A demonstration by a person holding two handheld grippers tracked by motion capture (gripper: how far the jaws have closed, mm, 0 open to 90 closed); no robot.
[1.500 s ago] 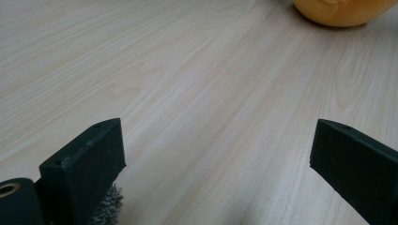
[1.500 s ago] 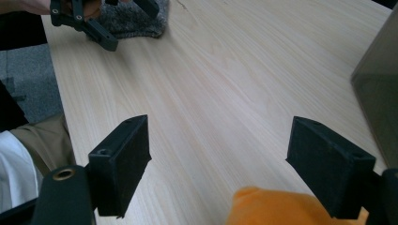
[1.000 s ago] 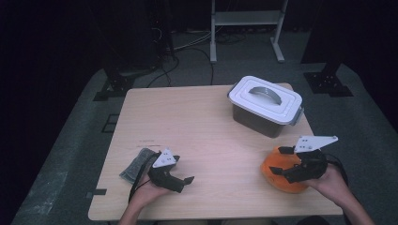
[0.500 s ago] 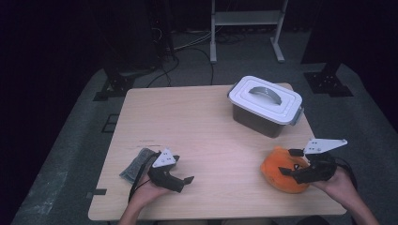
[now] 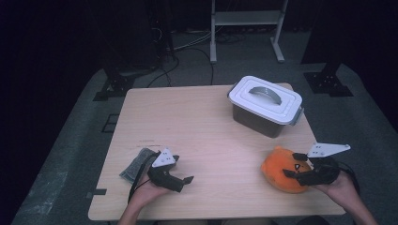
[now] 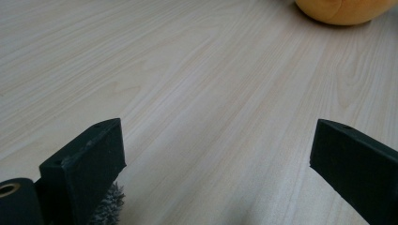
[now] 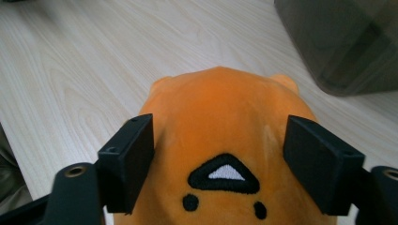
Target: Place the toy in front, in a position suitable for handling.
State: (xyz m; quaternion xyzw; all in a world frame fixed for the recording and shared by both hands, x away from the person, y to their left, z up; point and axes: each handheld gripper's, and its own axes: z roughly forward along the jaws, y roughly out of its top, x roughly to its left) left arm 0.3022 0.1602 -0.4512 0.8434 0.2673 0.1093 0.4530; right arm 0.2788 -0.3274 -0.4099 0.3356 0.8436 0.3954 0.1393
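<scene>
An orange plush toy [image 5: 281, 171] with a black stitched face lies on the wooden table [image 5: 197, 122] at the front right. My right gripper [image 5: 293, 165] is lowered over it, one jaw on each side of the plush's top [image 7: 225, 126]. Those jaws have just been closing with the plush between them, but the pads [image 7: 131, 159] do not visibly squeeze it. At the front left, my left gripper [image 5: 184, 183] rests low on the table, open and holding nothing. The plush [image 6: 345, 9] shows far ahead of it.
A dark plastic box with a white lid and grey handle [image 5: 265, 101] stands behind the plush, near the right jaw [image 7: 347, 42]. A grey fuzzy cloth [image 5: 136, 161] lies beside the left gripper, its edge by the left jaw [image 6: 108, 208].
My right gripper has sunk onto the plush and shifted a little to the right. The left gripper has stayed where it was.
</scene>
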